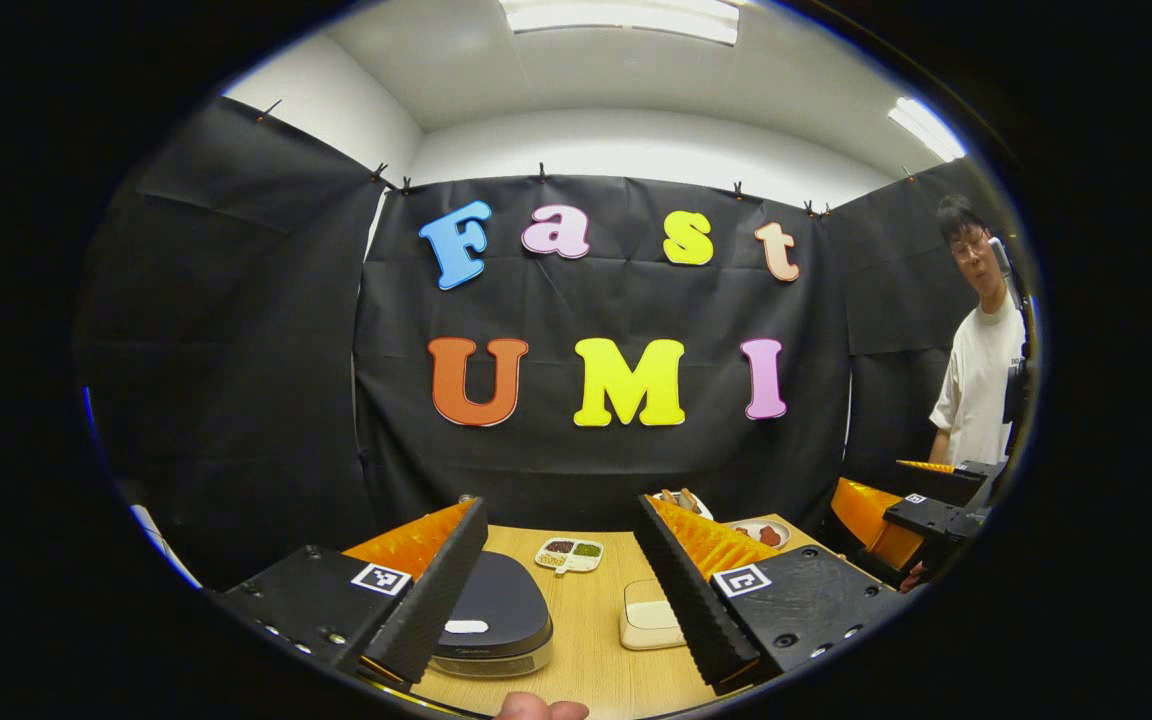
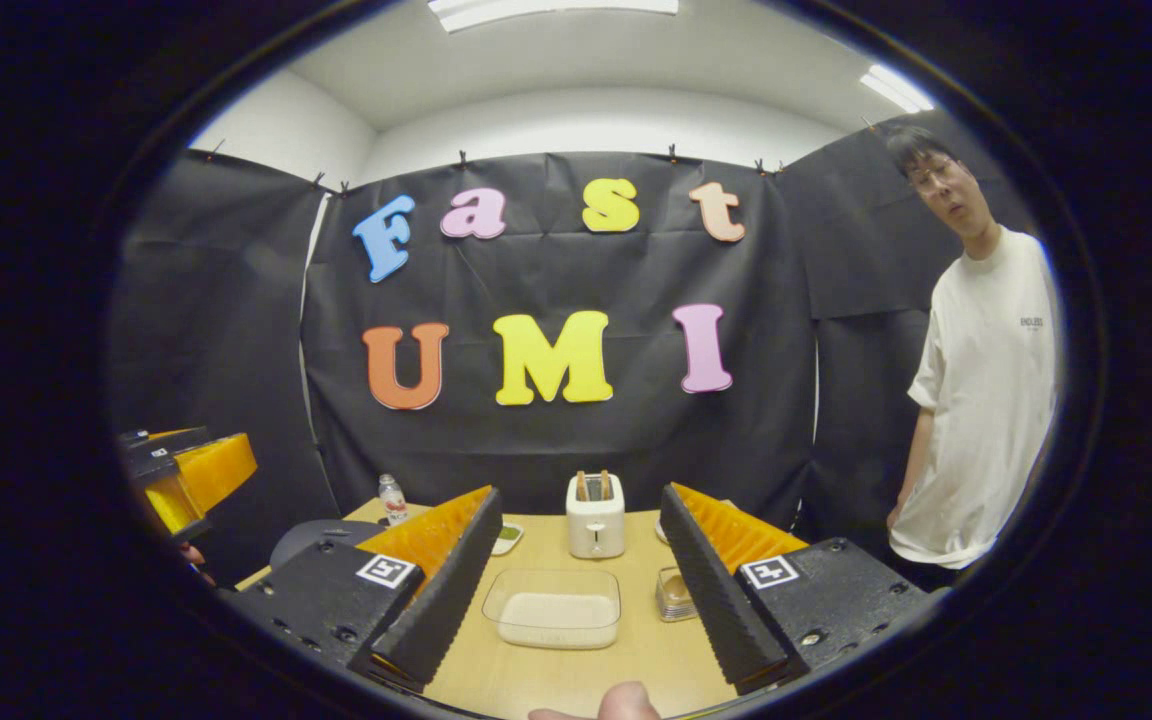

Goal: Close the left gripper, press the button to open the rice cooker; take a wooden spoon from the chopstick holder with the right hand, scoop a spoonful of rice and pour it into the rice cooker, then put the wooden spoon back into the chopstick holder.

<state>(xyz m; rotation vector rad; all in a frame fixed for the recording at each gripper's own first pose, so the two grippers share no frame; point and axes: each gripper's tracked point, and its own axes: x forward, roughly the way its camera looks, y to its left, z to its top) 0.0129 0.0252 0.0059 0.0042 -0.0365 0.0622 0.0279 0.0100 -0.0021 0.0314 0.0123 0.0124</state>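
Observation:
In the left gripper view the rice cooker [image 1: 496, 610] sits low on the wooden table [image 1: 586, 660], its dark lid down and a pale button [image 1: 466, 627] at its front. My left gripper [image 1: 558, 508] hangs open above and behind it, the cooker partly behind its left finger. In the right gripper view my right gripper [image 2: 581, 495] is open and holds nothing. Ahead of it lies a clear container of rice [image 2: 556, 607], and beyond that stands the white chopstick holder [image 2: 596, 520] with wooden handles sticking up. The cooker's lid [image 2: 321, 540] shows at the left.
A person in a white shirt [image 2: 986, 400] stands at the table's right side. On the table are a small divided dish [image 1: 569, 555], plates [image 1: 761, 533], a small bottle [image 2: 392, 498] and a little jar [image 2: 674, 592]. The black cloth wall closes off the back.

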